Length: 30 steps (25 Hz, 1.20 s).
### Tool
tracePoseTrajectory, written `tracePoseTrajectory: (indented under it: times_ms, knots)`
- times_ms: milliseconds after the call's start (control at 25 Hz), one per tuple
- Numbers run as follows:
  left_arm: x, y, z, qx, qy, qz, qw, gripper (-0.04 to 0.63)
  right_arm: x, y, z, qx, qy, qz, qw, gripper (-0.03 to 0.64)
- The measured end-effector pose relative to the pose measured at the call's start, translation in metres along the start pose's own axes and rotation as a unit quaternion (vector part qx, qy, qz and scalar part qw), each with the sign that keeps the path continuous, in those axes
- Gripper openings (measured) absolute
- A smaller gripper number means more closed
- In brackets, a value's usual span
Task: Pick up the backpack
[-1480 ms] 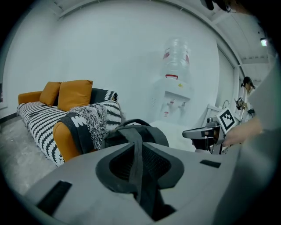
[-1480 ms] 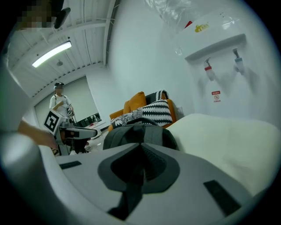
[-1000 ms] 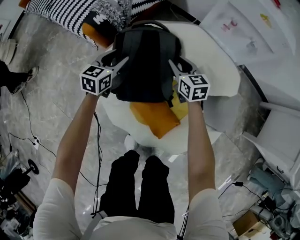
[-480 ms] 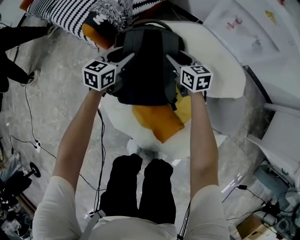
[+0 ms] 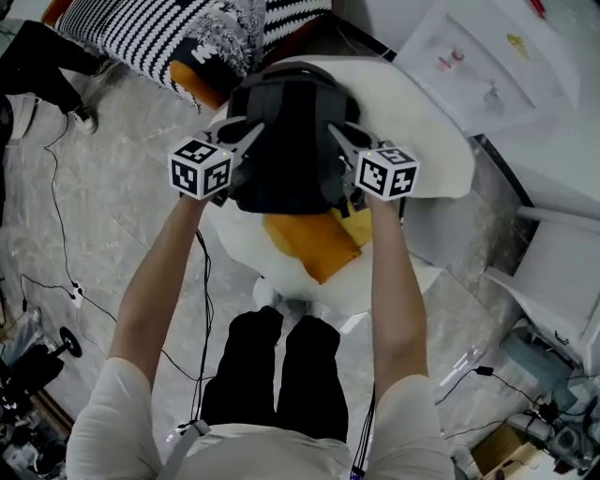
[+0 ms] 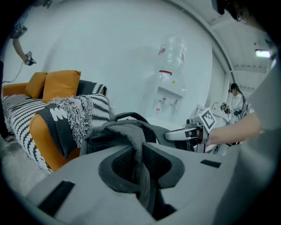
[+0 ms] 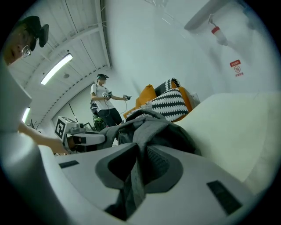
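Observation:
The dark grey backpack [image 5: 286, 141] lies on a white fried-egg-shaped cushion [image 5: 427, 141] in the head view. My left gripper [image 5: 249, 137] is at its left side and my right gripper [image 5: 337, 137] at its right side. In the left gripper view the closing jaws of the left gripper [image 6: 140, 160] pinch a grey fold of the backpack [image 6: 125, 132] between the pads. In the right gripper view the right gripper [image 7: 139, 165] is also closing, with a fold of the backpack [image 7: 153, 127] squeezed between its pads. Each gripper sees the other across the pack.
An orange yolk-like pad [image 5: 309, 239] lies under the pack's near edge. A striped sofa with a fringed throw [image 5: 159, 28] stands behind. Cables [image 5: 56, 272] trail on the marble floor. White furniture [image 5: 506, 66] is at right. Another person [image 7: 104, 103] stands far off.
Both sets of jaws stood wide beside the pack earlier and have closed onto its fabric. Both hands have shifted slightly up and away from me. A bystander's leg moved at upper left.

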State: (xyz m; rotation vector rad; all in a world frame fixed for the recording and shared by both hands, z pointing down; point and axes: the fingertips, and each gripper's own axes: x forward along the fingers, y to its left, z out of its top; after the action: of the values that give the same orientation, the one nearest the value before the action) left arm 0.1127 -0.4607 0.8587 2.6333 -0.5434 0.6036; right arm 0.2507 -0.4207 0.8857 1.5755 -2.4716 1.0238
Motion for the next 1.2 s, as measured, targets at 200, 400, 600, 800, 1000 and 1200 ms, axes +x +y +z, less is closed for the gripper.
tracePoseTrajectory:
  times_ms: [200,400,600,800,1000,1200]
  knots:
    - [-0.028,-0.018,0.006,-0.031,-0.004,-0.004,0.9995,0.043,-0.02,0.028,0.005,0.008,0.006,0.005,1.0,0.052]
    - [-0.047,-0.028,0.005,-0.048,0.002,0.004,0.9988,0.04,-0.033,0.047,0.01,0.003,0.019,0.007,1.0,0.044]
    - [-0.062,-0.04,0.01,-0.06,-0.001,0.01,0.9981,0.04,-0.048,0.063,0.017,0.006,0.028,0.006,1.0,0.043]
    - [-0.076,-0.05,0.017,-0.073,0.001,0.018,0.9972,0.04,-0.062,0.076,0.022,0.015,0.038,0.006,0.999,0.043]
    - [-0.095,-0.058,0.026,-0.079,0.004,0.025,0.9965,0.04,-0.073,0.094,0.022,0.021,0.05,0.013,0.998,0.043]
    - [-0.116,-0.068,0.031,-0.087,0.0,0.032,0.9957,0.035,-0.084,0.113,0.029,0.02,0.058,0.02,0.998,0.043]
